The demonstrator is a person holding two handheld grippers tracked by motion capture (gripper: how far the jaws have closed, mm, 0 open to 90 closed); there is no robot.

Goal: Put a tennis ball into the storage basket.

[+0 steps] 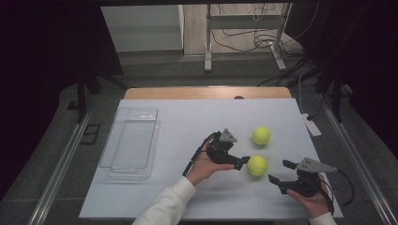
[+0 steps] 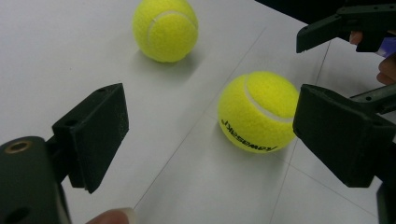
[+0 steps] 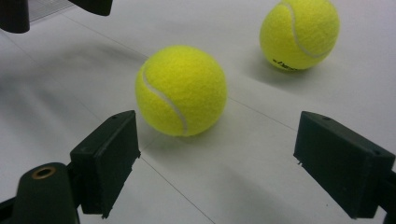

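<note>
The white tabletop (image 1: 178, 197) is lying open toward its left edge, where a clear tray (image 1: 131, 140) is sitting. The left gripper (image 1: 240, 161) is reaching with fingers (image 2: 93, 133) spread wide, just beside the near ball (image 1: 257, 165). The right gripper (image 1: 281, 171) is hovering near the right edge, fingers apart. The far ball (image 1: 260, 135) is resting behind, apart.

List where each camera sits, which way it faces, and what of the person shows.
High view: above the table, looking forward and down; forearms, left gripper, right gripper.
Left gripper view: rides the left gripper, facing the near tennis ball; a fingertip.
Right gripper view: rides the right gripper, facing the same ball.
All three share both balls, including the far tennis ball.
</note>
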